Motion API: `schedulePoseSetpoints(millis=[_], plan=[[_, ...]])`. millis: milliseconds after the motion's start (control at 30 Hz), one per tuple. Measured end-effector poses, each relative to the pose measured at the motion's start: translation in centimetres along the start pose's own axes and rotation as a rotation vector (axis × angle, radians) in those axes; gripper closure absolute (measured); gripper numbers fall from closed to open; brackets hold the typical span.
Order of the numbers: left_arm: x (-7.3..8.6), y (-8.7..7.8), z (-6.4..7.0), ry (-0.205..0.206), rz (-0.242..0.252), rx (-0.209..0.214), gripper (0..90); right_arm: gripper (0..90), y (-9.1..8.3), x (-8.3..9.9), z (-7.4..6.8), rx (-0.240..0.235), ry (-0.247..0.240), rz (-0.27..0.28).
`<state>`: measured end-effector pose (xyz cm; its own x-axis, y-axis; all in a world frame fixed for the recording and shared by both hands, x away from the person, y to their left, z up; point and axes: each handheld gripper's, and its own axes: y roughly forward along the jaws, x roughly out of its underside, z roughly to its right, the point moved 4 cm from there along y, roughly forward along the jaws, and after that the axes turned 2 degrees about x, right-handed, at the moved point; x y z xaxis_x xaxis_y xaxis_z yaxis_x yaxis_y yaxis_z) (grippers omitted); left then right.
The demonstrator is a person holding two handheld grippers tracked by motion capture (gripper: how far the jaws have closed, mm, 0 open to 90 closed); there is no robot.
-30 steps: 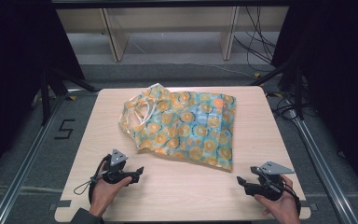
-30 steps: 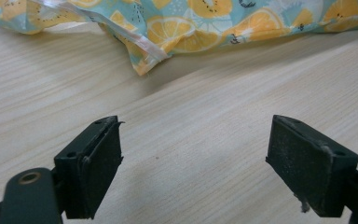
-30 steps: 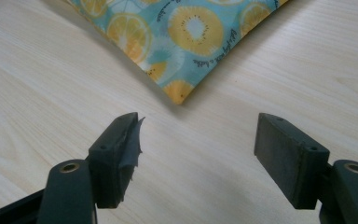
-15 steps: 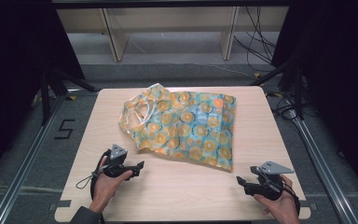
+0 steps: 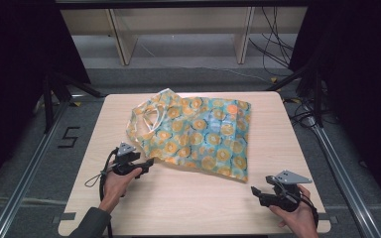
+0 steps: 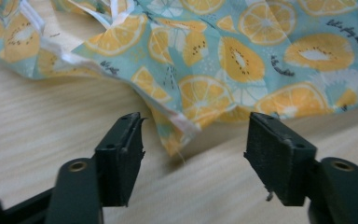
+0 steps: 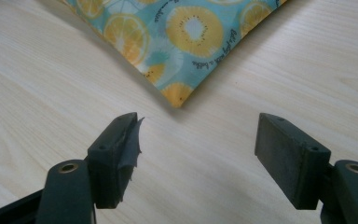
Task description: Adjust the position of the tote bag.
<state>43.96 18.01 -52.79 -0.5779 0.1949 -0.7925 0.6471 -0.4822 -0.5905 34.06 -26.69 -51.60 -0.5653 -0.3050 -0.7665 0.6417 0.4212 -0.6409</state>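
Fruit-print bag (image 5: 194,133) lies flat mid-surface (image 5: 178,208). Left tool (image 6: 193,149) jaws apart, straddling the bag's near-left corner. Right tool (image 7: 196,154) jaws apart, short of the near-right corner. Risk: left closing shallow pinches only the hem, fabric slips; right may nip bare wood.

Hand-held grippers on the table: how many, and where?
2. Left hand-held gripper near the bag's front-left corner, jaws open; right hand-held gripper at front right, open, short of the bag's corner.
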Motion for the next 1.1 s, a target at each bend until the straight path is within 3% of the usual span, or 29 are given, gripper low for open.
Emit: schedulePoseSetpoints(millis=[100,133,167,233,267,300,367,467,500,533,567,600,633,667,867,967,1000,1033,1067,1100], plan=[[-0.1,0.7,-0.2,-0.011,-0.007,0.015,43.6,31.5,0.2,-0.2,-0.1,0.001,-0.005,-0.001],[-0.1,1.2,-0.2,-0.044,0.012,0.024,44.8,31.5,0.2,-0.3,-0.1,0.011,-0.018,-0.002],[-0.1,1.3,-0.5,-0.033,-0.01,0.04,46.6,31.4,0.4,-0.4,-0.3,-0.002,-0.013,-0.003],[-0.2,1.6,-0.5,-0.042,0.004,0.056,57.6,30.6,0.6,-0.4,-0.6,-0.009,-0.016,-0.02],[-0.3,1.8,-0.4,-0.065,0.028,0.057,62.2,30.3,1.0,-0.5,-0.6,-0.003,-0.023,-0.026],[-0.4,1.7,-0.6,-0.03,0.014,0.065,62.2,30.3,1.0,-0.5,-0.6,-0.003,-0.023,-0.026],[-0.7,1.9,-0.7,-0.024,0.037,0.064,74.2,29.6,1.5,-0.8,-0.7,0.007,-0.034,-0.033],[-0.6,2.1,-0.4,0.0,0.026,0.07,82.2,29.6,2.6,-1.5,-1.2,0.01,0.006,-0.065],[-0.6,2.0,-0.2,0.001,0.022,0.068,82.2,29.6,2.6,-1.5,-1.2,0.01,0.006,-0.065],[-0.7,2.0,0.0,0.004,0.034,0.071,83.6,29.8,3.1,-1.9,-0.9,0.015,-0.041,-0.047],[-0.8,1.9,0.1,0.022,0.034,0.068,84.3,31.0,3.6,-2.2,-0.8,0.029,-0.057,-0.045],[-0.8,1.8,0.3,0.03,0.037,0.069,84.8,35.0,4.2,-2.5,-1.1,0.017,-0.039,-0.093],[-0.8,1.7,0.3,0.041,0.033,0.067,84.8,35.0,4.2,-2.5,-1.1,0.017,-0.039,-0.093],[-0.6,1.3,0.3,0.104,-0.008,0.062,84.7,38.0,4.8,-2.8,-1.0,0.02,-0.053,-0.102],[0.0,0.6,0.6,0.097,-0.001,0.071,84.9,42.8,6.0,-3.3,-0.8,0.023,-0.074,-0.122],[0.2,0.0,0.6,0.138,-0.02,0.074,85.1,47.3,6.6,-3.5,-0.5,0.037,-0.084,-0.142],[0.3,-0.2,0.8,0.133,-0.015,0.075,85.1,54.3,6.8,-3.6,-0.4,0.032,-0.09,-0.146],[0.3,-0.2,0.8,0.133,-0.015,0.075,85.2,54.3,6.8,-3.6,-0.4,0.032,-0.09,-0.146],[0.4,-0.3,1.0,0.134,-0.012,0.077,85.3,66.0,7.1,-3.8,-0.1,0.026,-0.124,-0.146],[0.4,-0.4,1.1,0.141,-0.014,0.083,85.3,66.0,7.1,-3.8,-0.1,0.026,-0.124,-0.146]])
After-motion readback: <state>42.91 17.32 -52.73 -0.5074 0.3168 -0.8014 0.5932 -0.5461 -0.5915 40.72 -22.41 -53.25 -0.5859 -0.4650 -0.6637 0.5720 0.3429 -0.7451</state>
